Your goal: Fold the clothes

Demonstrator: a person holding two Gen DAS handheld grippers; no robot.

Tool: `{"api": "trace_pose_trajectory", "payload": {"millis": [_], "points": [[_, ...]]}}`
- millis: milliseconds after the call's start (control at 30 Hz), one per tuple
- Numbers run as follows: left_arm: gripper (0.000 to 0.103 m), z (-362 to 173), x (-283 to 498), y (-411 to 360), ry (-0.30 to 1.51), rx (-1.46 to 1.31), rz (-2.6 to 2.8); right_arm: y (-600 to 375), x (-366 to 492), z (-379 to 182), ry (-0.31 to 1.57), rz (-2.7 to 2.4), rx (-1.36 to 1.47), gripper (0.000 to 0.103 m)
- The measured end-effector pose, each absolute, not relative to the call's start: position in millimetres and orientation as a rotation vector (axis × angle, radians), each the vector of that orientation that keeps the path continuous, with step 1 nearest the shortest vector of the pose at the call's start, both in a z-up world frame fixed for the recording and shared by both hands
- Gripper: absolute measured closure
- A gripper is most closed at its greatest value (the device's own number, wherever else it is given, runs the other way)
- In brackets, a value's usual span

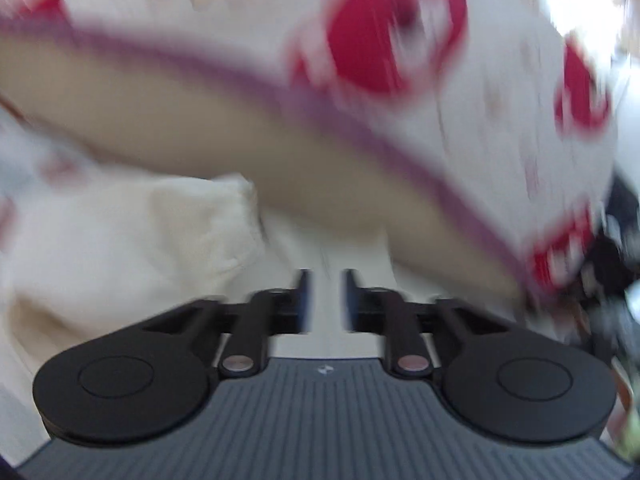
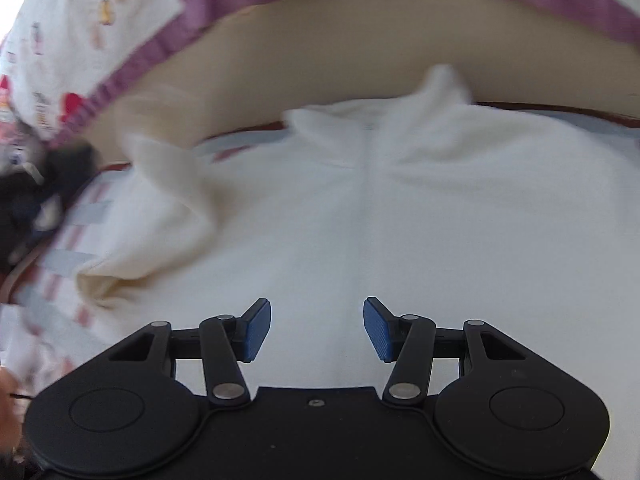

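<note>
Right wrist view has the clearest look: a cream fleece pullover [image 2: 360,220] with a short zip at the collar is spread flat on a striped bedsheet [image 2: 76,236], collar pointing away from the camera, and it fills most of the frame. The right gripper [image 2: 317,330] hovers right over the lower middle of it with its blue pads [image 2: 258,330] wide apart and nothing between them, so it's not gripping anything. One sleeve [image 2: 168,184] is bunched up toward the left side of that view. Behind the pullover there's a tan headboard [image 2: 360,40] and a white quilt with red prints and purple trim [image 2: 80,40]. Left wrist view is really motion-blurred, but the left gripper [image 1: 324,300] shows a narrow gap between its fingers with pale fabric visible through it; can't tell whether it's pinching any cloth. The pullover's sleeve [image 1: 160,240] sits just ahead and to the left of that gripper.
</note>
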State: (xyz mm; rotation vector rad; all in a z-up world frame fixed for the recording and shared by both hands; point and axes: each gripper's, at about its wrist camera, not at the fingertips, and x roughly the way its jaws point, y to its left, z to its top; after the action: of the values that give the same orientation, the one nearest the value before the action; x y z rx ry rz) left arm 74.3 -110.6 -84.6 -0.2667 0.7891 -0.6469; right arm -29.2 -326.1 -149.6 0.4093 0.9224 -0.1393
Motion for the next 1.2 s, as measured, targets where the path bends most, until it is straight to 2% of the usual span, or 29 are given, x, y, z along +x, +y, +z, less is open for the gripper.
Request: {"api": "trace_pose_trajectory", "payload": {"millis": [67, 200, 267, 333, 400, 533, 633, 733, 800, 900, 933, 967, 1000, 1100, 1200], "points": [[0.059, -101.6, 70.0, -124.2, 0.831, -0.188, -0.681, -335.7, -38.1, -150.3, 0.922, -0.172, 0.397, 0.047], [0.059, -102.2, 85.6, -96.3, 0.795, -0.151, -0.558, -354.0, -46.9, -153.0, 0.888, -0.154, 0.507, 0.046], [0.051, -102.5, 93.4, -82.3, 0.777, -0.133, -0.497, -356.7, -41.5, -155.0, 0.862, -0.111, 0.568, 0.046], [0.049, -102.8, 101.2, -68.4, 0.758, -0.115, -0.435, -353.9, -26.8, -160.0, 0.848, -0.039, 0.638, 0.045], [0.05, -105.7, 108.2, -55.0, 0.737, -0.069, -0.379, -344.6, -0.6, -168.6, 0.859, 0.034, 0.695, 0.041], [0.053, -131.8, 109.3, -41.6, 0.707, 0.248, -0.343, -321.8, 59.4, -186.5, 0.899, 0.12, 0.738, 0.041], [0.054, -147.3, 106.4, -32.7, 0.739, 0.362, -0.297, -314.0, 96.4, -198.2, 0.902, 0.106, 0.794, 0.041], [0.054, -153.3, 121.2, 2.2, 0.834, 0.138, -0.215, -312.4, 119.0, -206.1, 0.865, 0.057, 0.819, 0.041], [0.054, -157.9, 126.9, 26.5, 0.86, -0.046, -0.217, -312.8, 129.0, -210.9, 0.857, -0.031, 0.832, 0.034], [0.054, -162.5, 125.7, 43.7, 0.859, -0.148, -0.236, -311.8, 135.8, -219.3, 0.82, -0.089, 0.892, 0.032], [0.054, -163.2, 124.6, 45.8, 0.858, -0.154, -0.237, -309.4, 136.2, -218.7, 0.795, -0.085, 0.888, 0.034], [0.054, -163.6, 123.4, 47.7, 0.857, -0.161, -0.24, -306.4, 136.9, -215.9, 0.776, -0.064, 0.865, 0.055], [0.054, -163.4, 122.7, 48.9, 0.858, -0.171, -0.24, -303.2, 137.7, -211.7, 0.762, -0.028, 0.832, 0.09], [0.054, -160.8, 124.3, 51.4, 0.85, -0.209, -0.235, -295.6, 120.4, -183.1, 0.646, 0.01, 0.698, 0.091], [0.054, -150.9, 122.9, 47.7, 0.816, -0.232, -0.279, -301.9, 69.3, -147.9, 0.491, 0.008, 0.683, 0.093]]}}
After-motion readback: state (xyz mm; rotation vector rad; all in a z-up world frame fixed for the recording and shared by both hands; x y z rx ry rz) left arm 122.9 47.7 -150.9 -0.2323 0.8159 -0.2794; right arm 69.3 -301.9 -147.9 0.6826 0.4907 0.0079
